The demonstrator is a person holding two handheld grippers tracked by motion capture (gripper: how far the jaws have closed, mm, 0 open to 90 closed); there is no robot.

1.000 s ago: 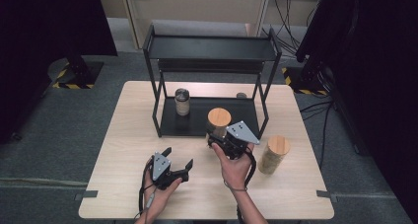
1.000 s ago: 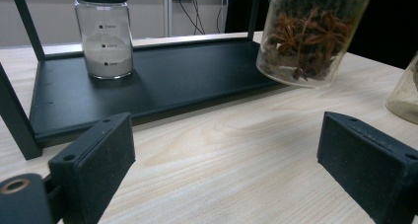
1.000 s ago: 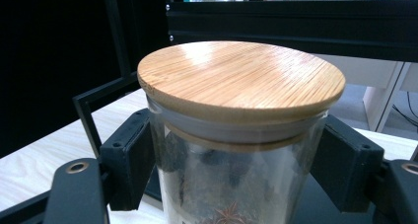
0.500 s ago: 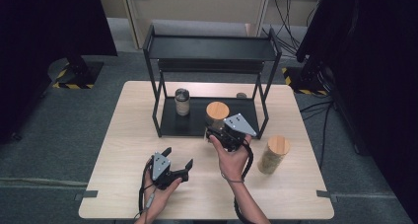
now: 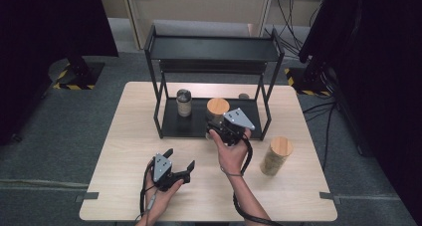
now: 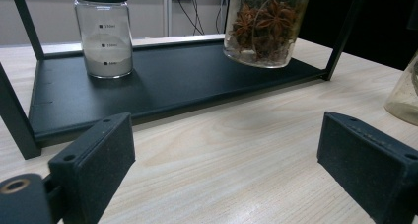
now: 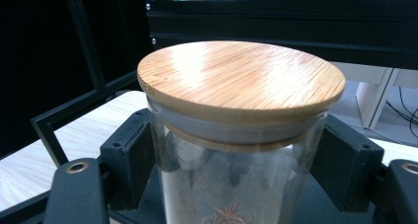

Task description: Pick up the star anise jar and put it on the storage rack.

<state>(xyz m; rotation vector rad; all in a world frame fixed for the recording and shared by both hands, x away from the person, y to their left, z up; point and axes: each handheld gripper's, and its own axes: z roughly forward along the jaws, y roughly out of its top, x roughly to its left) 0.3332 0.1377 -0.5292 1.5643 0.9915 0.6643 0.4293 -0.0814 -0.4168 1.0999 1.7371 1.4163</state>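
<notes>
Over the rack's lower shelf (image 5: 191,126) front edge, right gripper (image 5: 225,128) clamped around the star anise jar (image 7: 236,150), left gripper (image 5: 180,162) spread wide, empty, above the table (image 5: 124,136).

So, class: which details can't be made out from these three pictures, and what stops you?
- Star anise jar: top cut off by the left gripper view's upper edge.
- White powder jar: scale print too small to read.
- Small object behind the rack: mostly hidden by the frame, high view.

Jar (image 7: 231,184) clear glass, lid (image 7: 241,78) glossy striped wood; rack (image 6: 162,81) matt black metal; table (image 6: 236,150) pale wood.
</notes>
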